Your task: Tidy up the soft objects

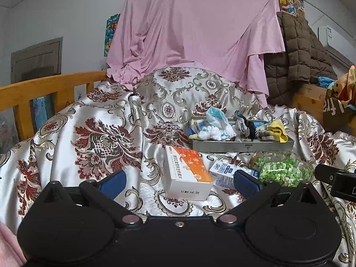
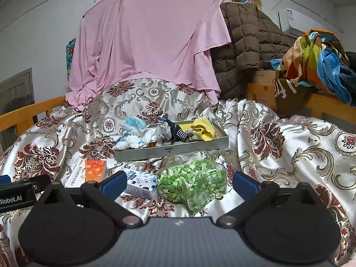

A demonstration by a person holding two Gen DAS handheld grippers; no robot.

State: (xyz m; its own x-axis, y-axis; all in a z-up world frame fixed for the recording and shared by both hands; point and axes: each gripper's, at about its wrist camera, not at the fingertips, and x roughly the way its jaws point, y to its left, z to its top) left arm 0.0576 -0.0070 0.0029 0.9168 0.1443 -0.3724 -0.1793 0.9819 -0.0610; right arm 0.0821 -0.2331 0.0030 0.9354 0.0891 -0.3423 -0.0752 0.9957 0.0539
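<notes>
A grey metal tray (image 1: 242, 146) (image 2: 171, 152) sits on the patterned bedspread and holds soft items: a white-blue bundle (image 1: 214, 131) (image 2: 131, 141), dark striped socks (image 1: 247, 125) (image 2: 178, 133) and a yellow cloth (image 1: 278, 130) (image 2: 203, 129). My left gripper (image 1: 179, 183) is open, with an orange-white box (image 1: 189, 175) lying between its blue fingers. My right gripper (image 2: 179, 182) is open too, its fingers either side of a clear jar of green pieces (image 2: 192, 179) (image 1: 281, 170). Both grippers hold nothing.
A small blue-white carton (image 2: 142, 183) (image 1: 224, 170) lies between box and jar. The floral bedspread (image 1: 100, 133) (image 2: 278, 144) covers the bed. A pink sheet (image 1: 193, 29) hangs behind, a brown quilted coat (image 2: 244, 44) at right, a wooden rail (image 1: 44, 89) at left.
</notes>
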